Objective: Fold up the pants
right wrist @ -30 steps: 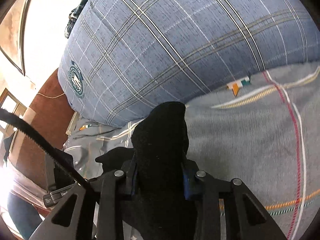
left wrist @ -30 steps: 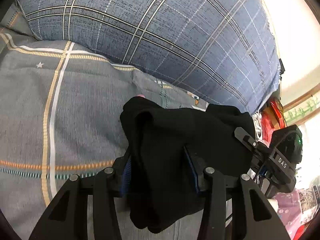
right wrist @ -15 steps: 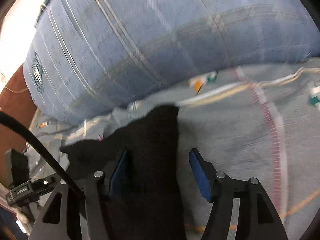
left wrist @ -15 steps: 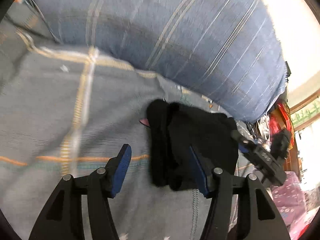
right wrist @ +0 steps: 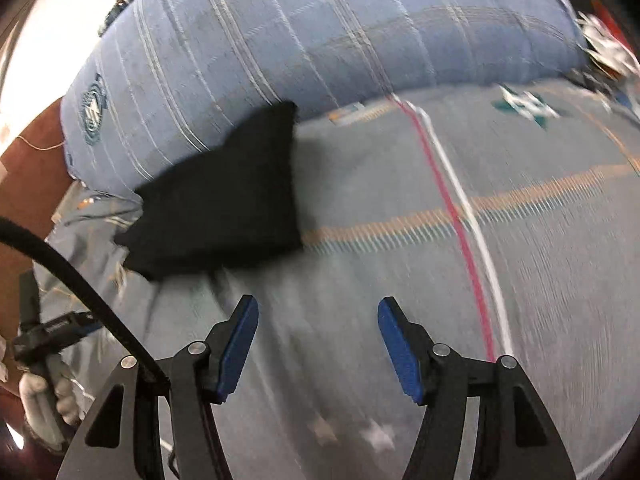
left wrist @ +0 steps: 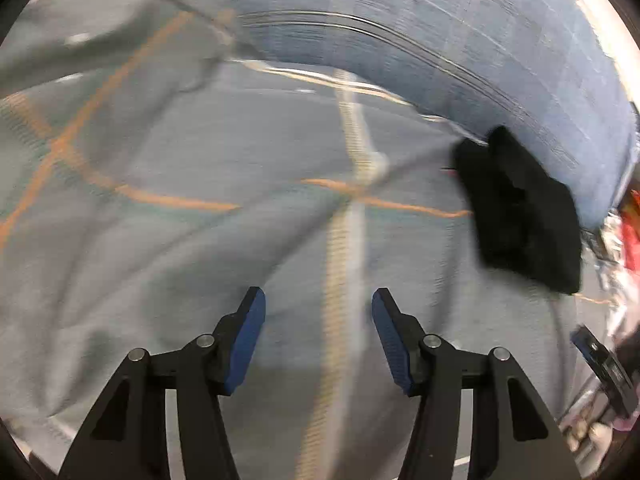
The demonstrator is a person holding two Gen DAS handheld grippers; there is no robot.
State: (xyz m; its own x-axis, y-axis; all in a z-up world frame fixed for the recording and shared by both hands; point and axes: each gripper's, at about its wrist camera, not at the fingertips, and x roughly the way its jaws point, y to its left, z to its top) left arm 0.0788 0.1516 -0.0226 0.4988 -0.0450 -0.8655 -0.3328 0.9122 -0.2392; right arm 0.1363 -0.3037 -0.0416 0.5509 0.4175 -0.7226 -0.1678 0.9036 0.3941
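Both claws, left claw (left wrist: 316,336) and right claw (right wrist: 318,346), stand open and empty. Black pants (right wrist: 224,204) lie folded on the bed (right wrist: 400,280) against the pillow (right wrist: 280,40). They look soft, light; better grip an edge.

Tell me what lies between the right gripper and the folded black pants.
Only bare grey bedsheet, seen in the right wrist view: the right gripper, open and empty, sits apart from the pants.

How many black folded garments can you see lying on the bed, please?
1: the black folded pants lie on the grey bedspread against the blue plaid pillow, at the right in the left wrist view. Others may lie out of view.
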